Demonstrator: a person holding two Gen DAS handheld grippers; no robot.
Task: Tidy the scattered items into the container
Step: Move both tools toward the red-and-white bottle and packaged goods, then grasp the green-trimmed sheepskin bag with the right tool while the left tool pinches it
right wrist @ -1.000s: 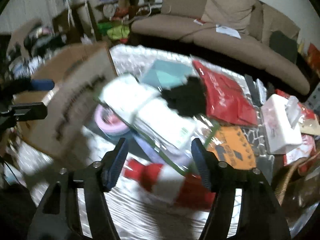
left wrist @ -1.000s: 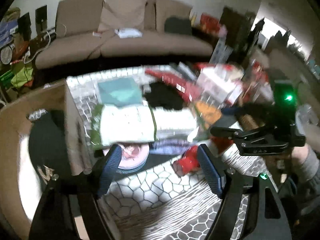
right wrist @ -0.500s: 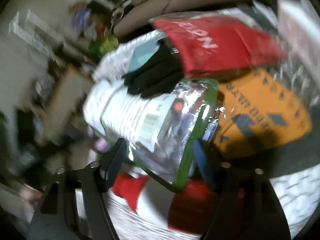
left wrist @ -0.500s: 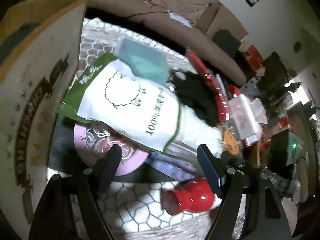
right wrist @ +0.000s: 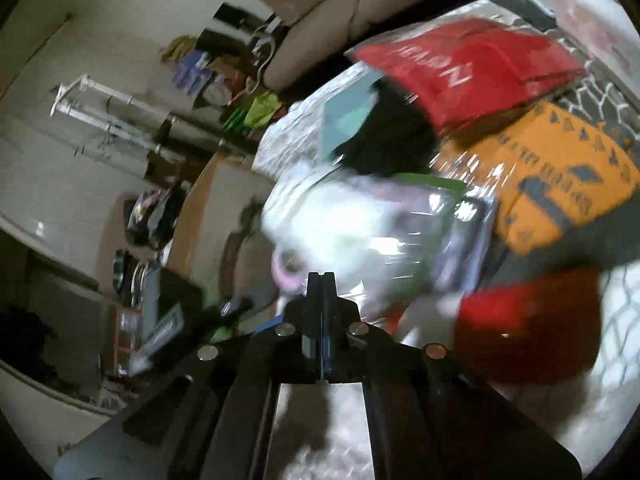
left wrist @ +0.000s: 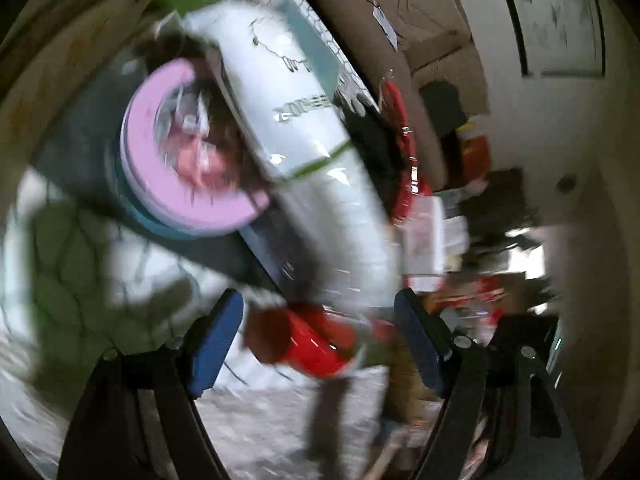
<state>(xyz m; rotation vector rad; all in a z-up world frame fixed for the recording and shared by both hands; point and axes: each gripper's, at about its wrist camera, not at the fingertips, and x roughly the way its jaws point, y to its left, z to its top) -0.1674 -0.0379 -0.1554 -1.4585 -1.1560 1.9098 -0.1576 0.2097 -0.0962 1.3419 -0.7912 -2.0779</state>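
Note:
My left gripper (left wrist: 318, 332) is open, its blue pads on either side of a red-and-white cup (left wrist: 308, 340) lying on its side, not touching it. Beyond it lie a white-and-green plastic package (left wrist: 304, 152) and a pink round tin (left wrist: 160, 160). My right gripper (right wrist: 321, 280) has its jaws pressed together at the near edge of the same package (right wrist: 360, 232); whether it pinches the wrapping is too blurred to tell. The cup (right wrist: 528, 328) lies to its right. The cardboard box (right wrist: 216, 220) stands to the left.
A red packet (right wrist: 464, 68), an orange packet (right wrist: 560, 176), a black cloth (right wrist: 392, 132) and a teal card (right wrist: 348, 116) lie on the hexagon-patterned table (right wrist: 600, 96). A brown sofa (right wrist: 360, 8) stands behind. Both views are tilted and blurred.
The right gripper has shut from open. Both cameras have tilted and moved closer to the package and the cup.

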